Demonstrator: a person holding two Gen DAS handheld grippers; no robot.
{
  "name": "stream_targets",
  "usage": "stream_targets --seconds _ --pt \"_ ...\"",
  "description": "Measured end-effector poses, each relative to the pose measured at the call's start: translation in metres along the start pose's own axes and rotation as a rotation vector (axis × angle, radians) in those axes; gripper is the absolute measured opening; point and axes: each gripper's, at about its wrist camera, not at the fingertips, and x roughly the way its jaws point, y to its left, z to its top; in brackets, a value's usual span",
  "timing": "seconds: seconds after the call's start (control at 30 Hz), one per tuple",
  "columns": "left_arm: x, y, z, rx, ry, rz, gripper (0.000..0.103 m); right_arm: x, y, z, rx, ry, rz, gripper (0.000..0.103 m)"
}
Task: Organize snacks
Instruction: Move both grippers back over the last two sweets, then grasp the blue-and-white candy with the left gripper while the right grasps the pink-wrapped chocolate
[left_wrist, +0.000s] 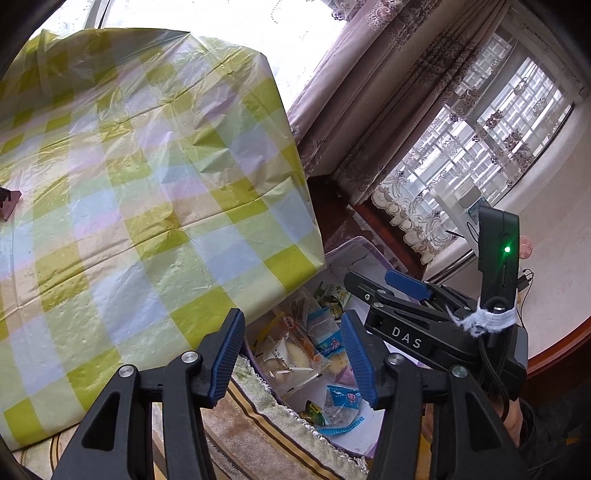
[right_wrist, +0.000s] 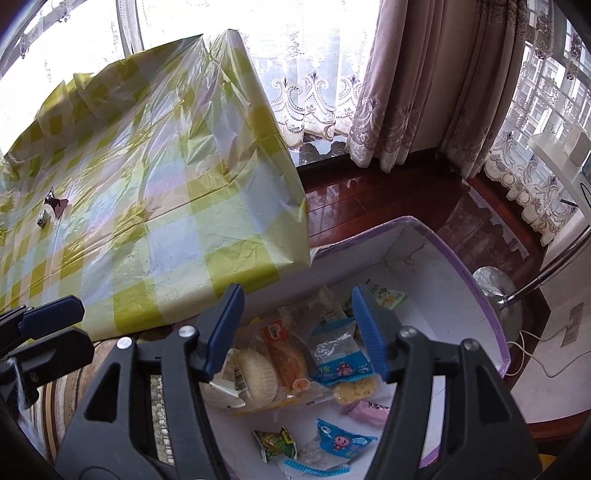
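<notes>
Snacks (right_wrist: 295, 362) lie heaped in a white box with a purple rim (right_wrist: 461, 266), which stands on the floor just beside the tabletop (right_wrist: 147, 192) and below its edge; the tabletop is covered with a yellow-green checked plastic cloth. In the pile are two pale round cakes in clear wrappers (right_wrist: 258, 373), blue-edged sachets printed with a pink cartoon figure (right_wrist: 340, 441), a small green packet (right_wrist: 275, 441), a pink packet (right_wrist: 369, 408) and a green-and-white packet (right_wrist: 388, 297) toward the far wall of the box. The right hand-held gripper (right_wrist: 297, 332) hangs over the box pointing down, its blue-padded jaws about halfway apart and empty, the snacks lying well below them. The left hand-held gripper (left_wrist: 291, 360) hovers just beside it over the near rim of the box, its jaws likewise about half open with nothing between the pads. A striped fabric with a fringe (left_wrist: 266, 417) lies against the near side of the box. Two small objects (right_wrist: 51, 208) rest on the tabletop, too small to identify. Curtains (right_wrist: 424, 92) hang before the windows.
</notes>
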Motion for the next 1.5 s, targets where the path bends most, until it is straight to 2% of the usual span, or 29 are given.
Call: stream_targets --seconds 0.7,0.9,1.13,1.33,1.5 --pt "-0.038 0.077 0.013 -0.11 -0.087 0.064 0.055 0.005 0.053 0.014 -0.075 0.014 0.034 0.067" --pt "-0.051 0.107 0.016 -0.159 -0.112 0.102 0.055 0.012 0.072 0.016 -0.095 0.021 0.06 0.069" --pt "-0.077 0.169 0.019 -0.263 -0.163 0.194 0.055 0.022 0.098 0.021 -0.119 0.031 0.088 0.07" --pt "-0.102 0.233 0.023 -0.374 -0.209 0.303 0.055 0.029 0.122 0.028 -0.145 0.035 0.122 0.07" --pt "-0.111 0.277 0.033 -0.429 -0.23 0.389 0.054 0.032 0.148 0.035 -0.173 0.026 0.155 0.071"
